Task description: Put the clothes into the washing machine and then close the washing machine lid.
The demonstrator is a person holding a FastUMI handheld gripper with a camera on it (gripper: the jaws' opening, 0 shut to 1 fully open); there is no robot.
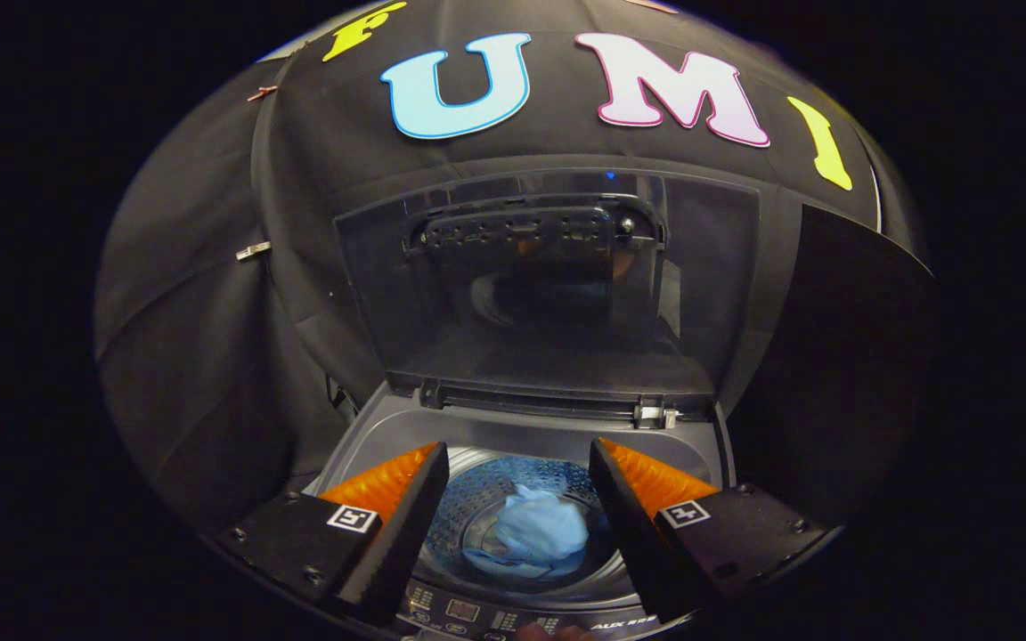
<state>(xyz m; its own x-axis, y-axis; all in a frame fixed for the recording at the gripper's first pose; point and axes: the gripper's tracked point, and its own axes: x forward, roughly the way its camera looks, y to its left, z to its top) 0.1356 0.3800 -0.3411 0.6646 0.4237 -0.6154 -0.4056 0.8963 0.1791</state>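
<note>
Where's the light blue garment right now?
In the gripper view the light blue garment lies down in the washing machine drum, seen between the open fingers, below the raised lid.

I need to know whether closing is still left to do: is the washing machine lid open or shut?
Open. The lid stands upright behind the drum, where the light blue clothes lie. The gripper hangs open above.

Soft cloth clothes [538,531]; glossy see-through plastic lid [549,285]; perforated metal drum [477,499].
</note>
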